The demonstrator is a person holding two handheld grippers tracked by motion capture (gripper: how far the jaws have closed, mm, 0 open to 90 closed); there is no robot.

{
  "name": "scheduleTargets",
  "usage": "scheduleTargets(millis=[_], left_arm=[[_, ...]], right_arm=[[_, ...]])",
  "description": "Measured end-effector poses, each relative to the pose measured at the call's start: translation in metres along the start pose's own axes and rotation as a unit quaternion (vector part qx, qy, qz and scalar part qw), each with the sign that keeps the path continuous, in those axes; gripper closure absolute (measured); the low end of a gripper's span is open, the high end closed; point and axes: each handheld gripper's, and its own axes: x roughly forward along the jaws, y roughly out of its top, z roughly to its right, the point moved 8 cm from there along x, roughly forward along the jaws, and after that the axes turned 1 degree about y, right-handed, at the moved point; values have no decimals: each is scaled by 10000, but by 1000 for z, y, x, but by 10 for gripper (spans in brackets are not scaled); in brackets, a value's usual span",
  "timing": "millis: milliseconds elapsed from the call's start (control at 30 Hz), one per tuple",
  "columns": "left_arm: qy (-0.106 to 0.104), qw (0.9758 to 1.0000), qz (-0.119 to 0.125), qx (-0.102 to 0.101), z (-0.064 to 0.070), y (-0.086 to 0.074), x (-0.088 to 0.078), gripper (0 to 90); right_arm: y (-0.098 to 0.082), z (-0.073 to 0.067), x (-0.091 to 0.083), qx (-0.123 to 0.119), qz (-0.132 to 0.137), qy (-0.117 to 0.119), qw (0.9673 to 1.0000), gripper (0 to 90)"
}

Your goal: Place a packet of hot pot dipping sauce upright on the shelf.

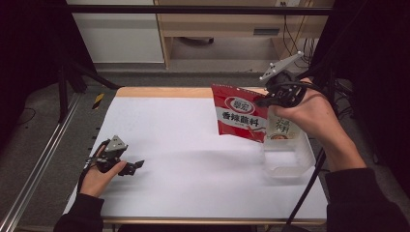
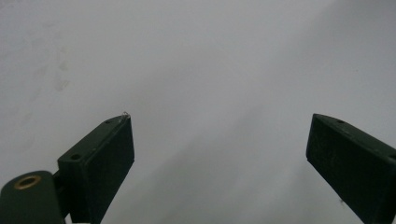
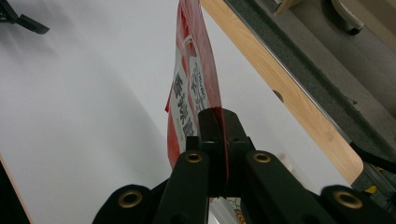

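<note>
Red packet (image 1: 240, 112) pinched, raised at right of frame.
Right gripper (image 1: 263, 102) jaws clamped on its edge; left gripper (image 1: 137, 165) jaws wide, empty, lower left.

White table (image 1: 183, 159), wooden edge (far side), perhaps shelving (image 1: 217, 29)

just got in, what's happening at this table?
A person works two handheld claws over a white table. The right claw is shut on the edge of a red snack packet, holding it in the air beside a clear plastic bin that has another packet standing in it. The left claw rests low at the table's near left, jaws open and empty.
</note>
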Motion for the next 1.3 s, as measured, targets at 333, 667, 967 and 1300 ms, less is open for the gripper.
scheduleTargets(millis=[333,667,967,1300], left_arm=[[-44,10000,-25,10,1,-1,1,79],[-65,10000,-41,0,2,-1,2,79],[-61,10000,-48,-1,1,-1,1,79],[-65,10000,-54,-6,2,-2,1,79]], right_arm=[[-13,11,-6,210,-94,69,9997,900],[-52,27,-32,480,-216,-80,9986,900],[-90,43,-53,806,-261,-248,9961,900],[-122,55,-55,1088,-357,-314,9929,900]])
